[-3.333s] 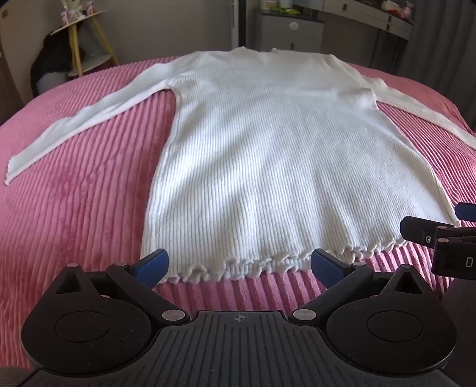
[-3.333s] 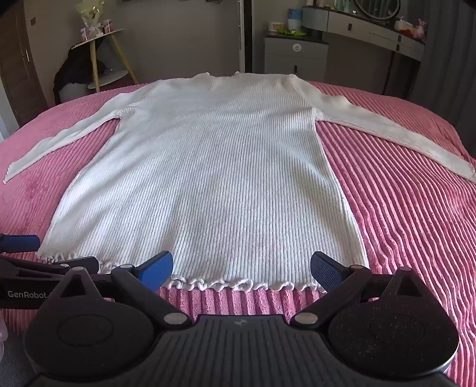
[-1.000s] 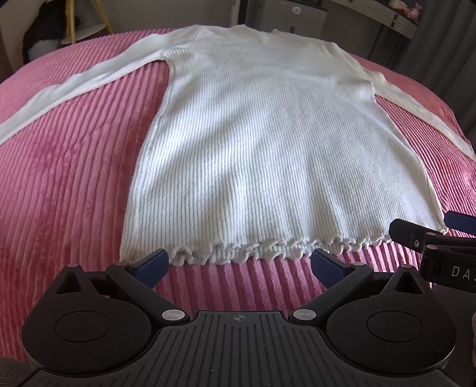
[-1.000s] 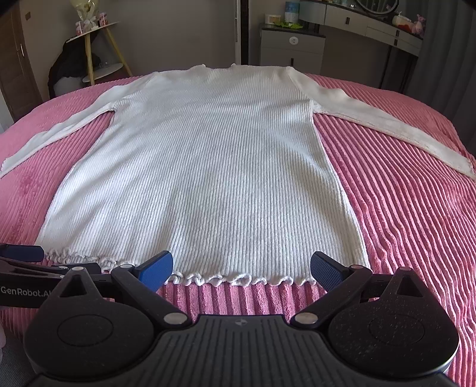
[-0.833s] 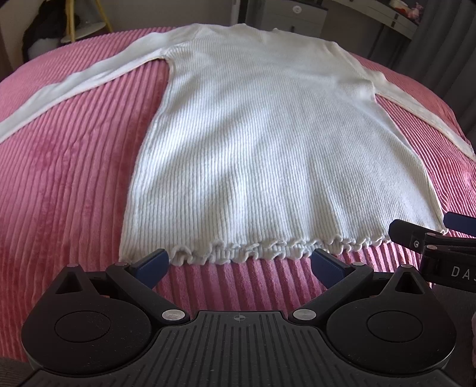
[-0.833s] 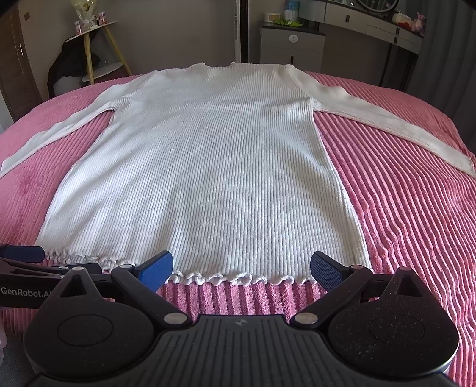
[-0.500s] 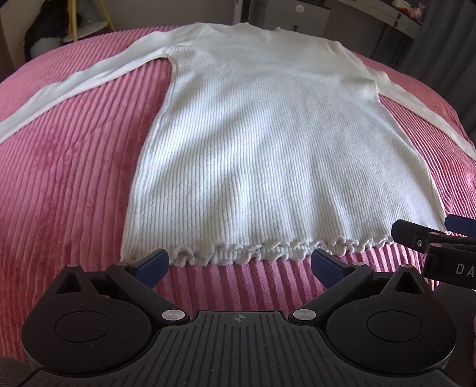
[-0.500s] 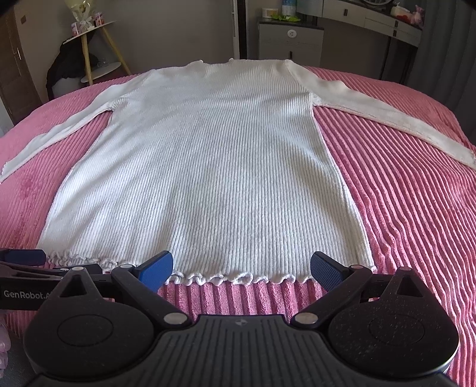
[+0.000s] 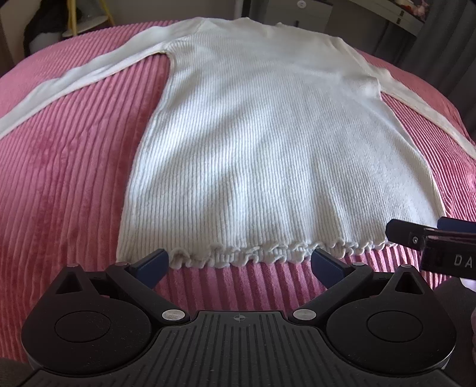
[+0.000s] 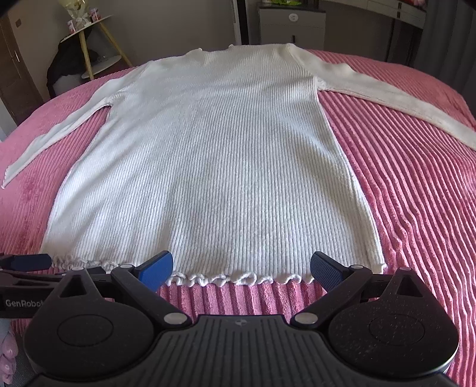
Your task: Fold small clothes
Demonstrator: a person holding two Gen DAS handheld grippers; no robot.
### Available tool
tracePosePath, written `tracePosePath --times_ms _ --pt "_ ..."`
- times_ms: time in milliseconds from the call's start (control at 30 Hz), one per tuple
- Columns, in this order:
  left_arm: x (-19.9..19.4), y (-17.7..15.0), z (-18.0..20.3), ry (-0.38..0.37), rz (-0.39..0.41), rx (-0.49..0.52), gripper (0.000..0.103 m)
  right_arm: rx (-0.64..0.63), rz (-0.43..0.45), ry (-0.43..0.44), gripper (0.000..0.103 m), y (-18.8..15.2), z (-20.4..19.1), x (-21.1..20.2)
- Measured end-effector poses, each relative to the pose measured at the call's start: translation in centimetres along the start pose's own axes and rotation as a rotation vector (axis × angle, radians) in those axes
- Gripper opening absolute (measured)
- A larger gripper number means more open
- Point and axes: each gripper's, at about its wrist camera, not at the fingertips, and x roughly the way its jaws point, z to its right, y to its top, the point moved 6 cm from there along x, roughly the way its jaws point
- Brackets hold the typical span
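Note:
A white ribbed long-sleeved garment (image 9: 267,143) lies flat, sleeves spread, on a pink corduroy bedspread (image 9: 65,184). Its frilled hem (image 9: 261,251) faces me. My left gripper (image 9: 239,263) is open and empty, fingers just short of the hem's left half. In the right wrist view the garment (image 10: 214,154) fills the middle, and my right gripper (image 10: 241,268) is open and empty at the hem's (image 10: 232,279) right half. Each gripper shows at the edge of the other's view: the right one (image 9: 428,235) and the left one (image 10: 26,263).
A grey drawer unit (image 10: 291,26) and a desk stand past the bed's far end. A small yellow-legged side table (image 10: 92,44) with a dark bundle beneath it stands at the far left. Grey curtains (image 10: 446,38) hang at the right.
Both grippers have edged slightly forward toward the hem and stayed open. The garment has not moved.

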Motion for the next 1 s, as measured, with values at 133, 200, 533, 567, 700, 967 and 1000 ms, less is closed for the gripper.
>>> tracePosePath --times_ms 133,200,533,567,700,967,1000 --pt "0.0 0.4 0.2 -0.015 -0.01 -0.009 0.103 0.009 -0.019 -0.016 0.099 1.1 0.8 1.1" --pt "-0.1 0.8 0.2 -0.012 -0.007 -0.014 0.103 0.02 -0.035 -0.012 0.099 1.6 1.3 1.9" --pt "-0.8 8.1 0.9 0.007 0.173 -0.103 0.103 0.306 -0.177 0.219 0.099 2.2 6.2 6.6" --pt "-0.5 9.2 1.1 0.019 0.2 -0.108 0.103 0.326 -0.182 0.251 0.099 2.1 6.6 6.6" --pt "3.0 12.5 2.3 0.02 0.2 -0.133 0.103 0.404 -0.184 0.423 0.099 2.4 9.2 5.6" --pt "9.1 12.8 2.8 0.009 0.199 -0.096 0.103 0.943 0.317 0.189 0.055 5.4 31.6 2.3" --pt "9.2 12.8 2.7 0.006 0.223 -0.089 0.103 1.018 0.342 0.141 0.046 5.5 34.7 2.7"
